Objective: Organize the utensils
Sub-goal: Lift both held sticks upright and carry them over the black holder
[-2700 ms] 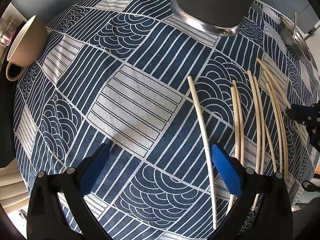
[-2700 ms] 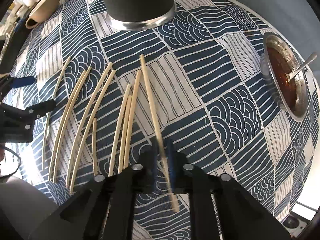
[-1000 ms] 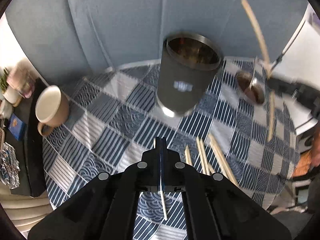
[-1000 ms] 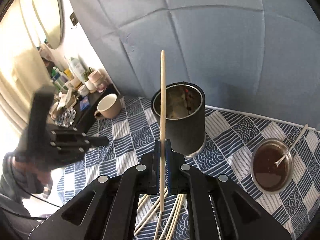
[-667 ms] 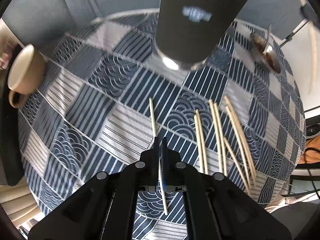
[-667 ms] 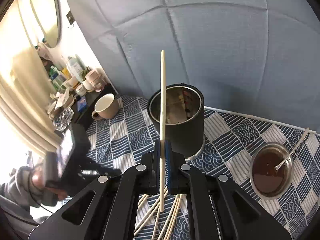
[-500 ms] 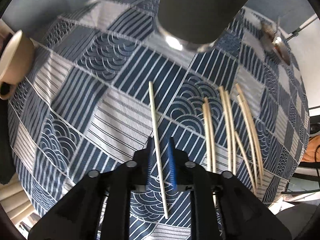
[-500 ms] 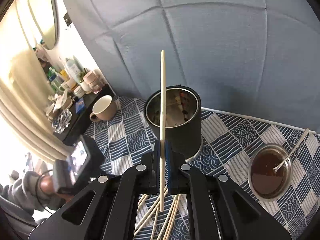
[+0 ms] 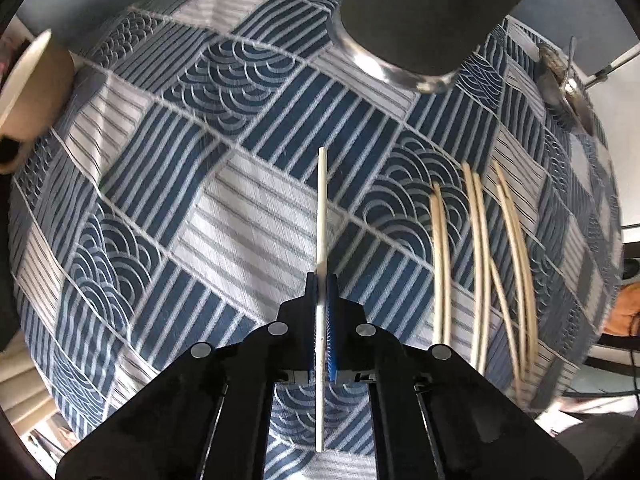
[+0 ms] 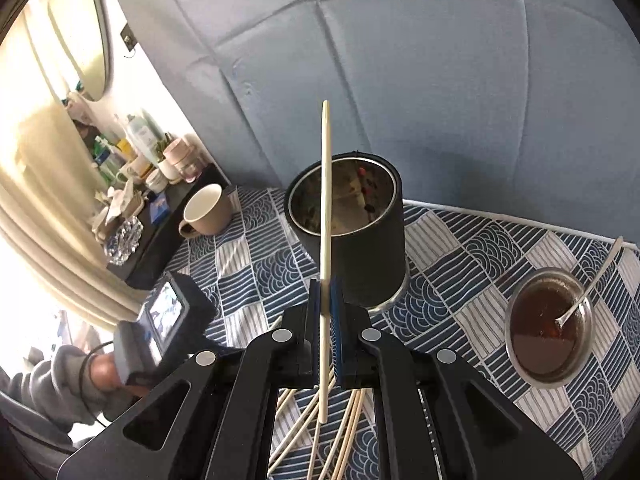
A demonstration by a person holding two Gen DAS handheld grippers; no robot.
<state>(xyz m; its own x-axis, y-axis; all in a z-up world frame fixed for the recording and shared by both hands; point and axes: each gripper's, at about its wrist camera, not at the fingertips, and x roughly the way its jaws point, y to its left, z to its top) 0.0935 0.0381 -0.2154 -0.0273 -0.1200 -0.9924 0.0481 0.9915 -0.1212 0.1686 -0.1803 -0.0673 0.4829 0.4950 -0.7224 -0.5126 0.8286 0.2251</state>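
Observation:
My left gripper [image 9: 321, 280] points straight down at the blue patterned tablecloth [image 9: 224, 216]. Its jaws are closing, with the pads pressed on a pale chopstick [image 9: 322, 208] that lies on the cloth. Several more chopsticks [image 9: 480, 248] lie to the right. The dark cylindrical holder [image 9: 420, 12] stands at the top. My right gripper [image 10: 326, 284] is shut on another chopstick [image 10: 326, 184], held upright in the air in front of the holder [image 10: 360, 240], whose mouth is open. Loose chopsticks [image 10: 348, 420] show below the right fingers.
A beige mug [image 10: 206, 210] stands left of the holder. A metal bowl of brown sauce [image 10: 548, 328] with a spoon sits at the right. A person's hand [image 10: 108, 372] holds the left gripper's body at lower left. A dark side shelf [image 10: 160, 224] carries bottles and jars.
The left gripper dropped to the cloth, opened around the lone chopstick and closed on it. The right gripper stayed put with its upright chopstick.

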